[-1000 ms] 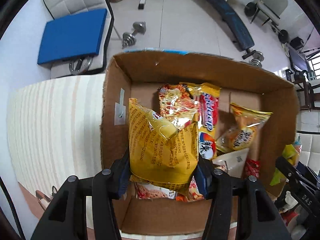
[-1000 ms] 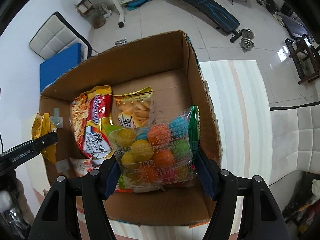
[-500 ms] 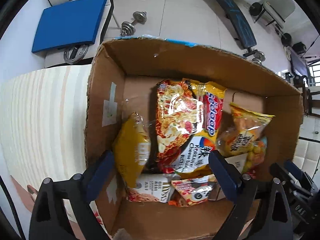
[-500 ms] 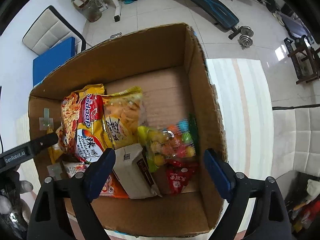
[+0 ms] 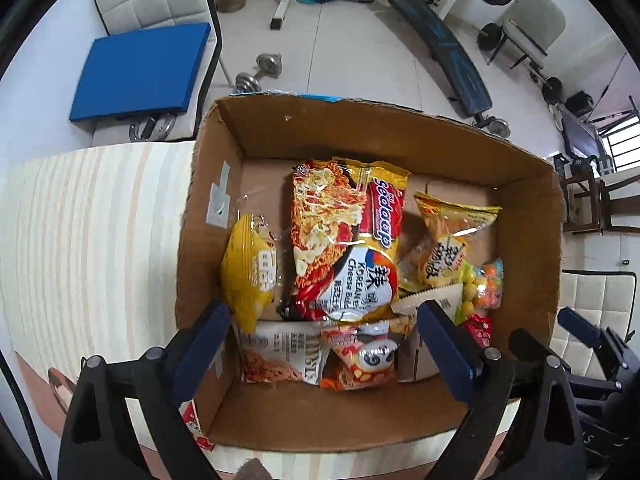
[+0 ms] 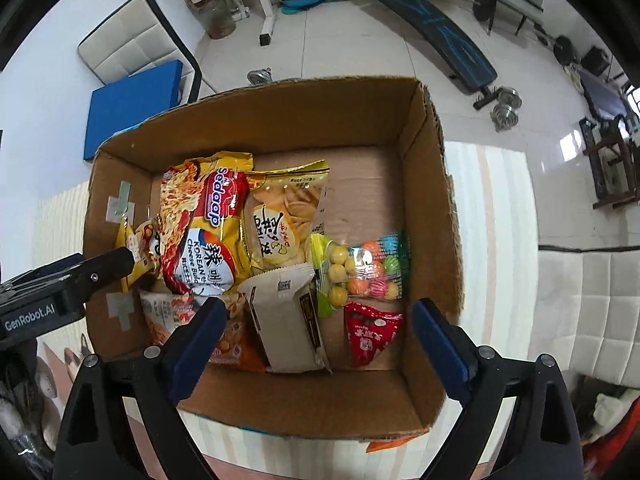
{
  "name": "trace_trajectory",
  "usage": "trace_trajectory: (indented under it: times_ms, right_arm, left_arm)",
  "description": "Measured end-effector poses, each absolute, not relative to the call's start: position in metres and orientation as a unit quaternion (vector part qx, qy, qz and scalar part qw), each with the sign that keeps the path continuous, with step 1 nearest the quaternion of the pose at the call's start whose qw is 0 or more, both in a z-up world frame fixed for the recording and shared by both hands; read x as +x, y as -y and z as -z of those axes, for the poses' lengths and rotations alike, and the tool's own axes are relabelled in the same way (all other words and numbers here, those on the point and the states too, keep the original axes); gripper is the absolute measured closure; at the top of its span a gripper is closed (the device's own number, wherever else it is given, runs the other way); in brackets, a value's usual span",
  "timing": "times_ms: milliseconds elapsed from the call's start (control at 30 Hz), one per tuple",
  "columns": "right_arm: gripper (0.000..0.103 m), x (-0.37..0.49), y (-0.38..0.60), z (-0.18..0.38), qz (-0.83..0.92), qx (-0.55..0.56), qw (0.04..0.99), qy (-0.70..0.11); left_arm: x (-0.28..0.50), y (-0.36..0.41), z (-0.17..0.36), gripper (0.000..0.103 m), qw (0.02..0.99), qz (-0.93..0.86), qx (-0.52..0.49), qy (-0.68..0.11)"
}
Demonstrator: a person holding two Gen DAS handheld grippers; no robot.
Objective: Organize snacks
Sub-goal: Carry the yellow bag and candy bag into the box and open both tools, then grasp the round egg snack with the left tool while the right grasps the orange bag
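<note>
Yellow bag [image 5: 250, 276] and candy bag [image 6: 362, 270] dropped in box [image 6: 430, 184]; left claw [image 5: 324, 344] wide, right claw [image 6: 316, 338] opening, empty

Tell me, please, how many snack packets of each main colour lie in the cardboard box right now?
Yellow: 3 (side bag, noodles, chips)
White: 2 (grey-white pack, printed pack)
Orange: 1 (panda pack)
Red: 1 (pouch)
Clear: 1 (candy balls)
Total: 8

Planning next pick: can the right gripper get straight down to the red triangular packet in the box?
Probably yes. The red packet lies uncovered between the right gripper's opening jaws; nothing lies on it.
</note>
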State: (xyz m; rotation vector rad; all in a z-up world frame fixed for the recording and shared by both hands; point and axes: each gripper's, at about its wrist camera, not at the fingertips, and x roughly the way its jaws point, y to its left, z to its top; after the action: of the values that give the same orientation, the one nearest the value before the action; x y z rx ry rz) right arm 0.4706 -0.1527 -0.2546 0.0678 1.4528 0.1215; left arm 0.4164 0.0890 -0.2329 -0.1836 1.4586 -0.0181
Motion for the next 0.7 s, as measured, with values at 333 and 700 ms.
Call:
trace_trajectory:
  times_ms: [333,700]
  right_arm:
    - [0.006,0.416,0.142,0.216,-0.07,0.012,0.78,-0.621]
    - [0.006,0.348,0.153,0.205,-0.087,0.047,0.782,-0.616]
  left_arm:
    - [0.361,-0.079,0.191,0.005,0.788,0.021,-0.079,-0.61]
    - [0.284,-0.076,0.183,0.005,0.818,-0.008,-0.078,-0.57]
